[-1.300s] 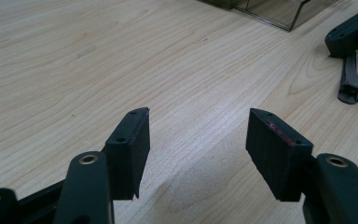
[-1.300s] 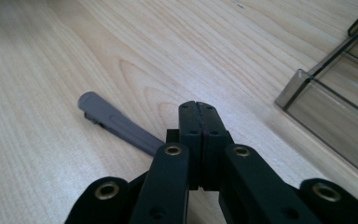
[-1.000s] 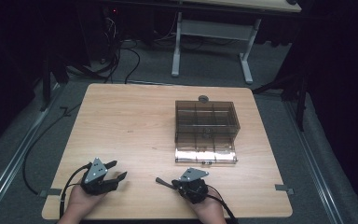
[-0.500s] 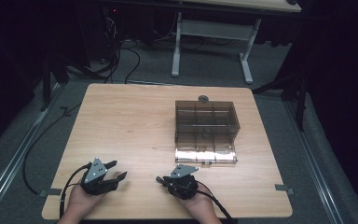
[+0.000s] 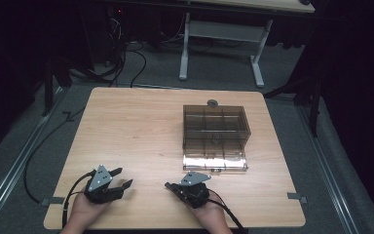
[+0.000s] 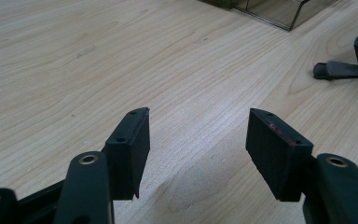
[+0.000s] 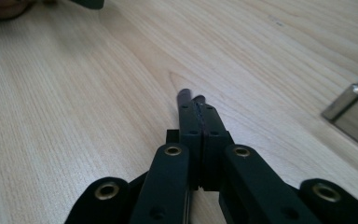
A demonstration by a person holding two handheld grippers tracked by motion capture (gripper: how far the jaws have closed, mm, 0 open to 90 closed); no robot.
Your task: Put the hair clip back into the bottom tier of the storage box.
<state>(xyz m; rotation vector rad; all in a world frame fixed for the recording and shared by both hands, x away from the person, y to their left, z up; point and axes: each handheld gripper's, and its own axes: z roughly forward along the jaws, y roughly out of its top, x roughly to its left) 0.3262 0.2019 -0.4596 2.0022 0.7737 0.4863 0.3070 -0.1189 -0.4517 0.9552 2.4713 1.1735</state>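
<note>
Two grippers sit low in the high view, each in a hand at the near edge of the wooden table (image 5: 141, 131). At lower left, the left gripper (image 5: 119, 178) has its jaws spread wide with only bare wood between them. At lower centre, the right gripper (image 5: 169, 185) has just closed its jaws again; they meet pad to pad with nothing held. Nearest it, right of centre, stands a smoky clear plastic compartment box (image 5: 215, 136), lid shut, well apart from both. No brand, label or writing can be read anywhere.
</note>
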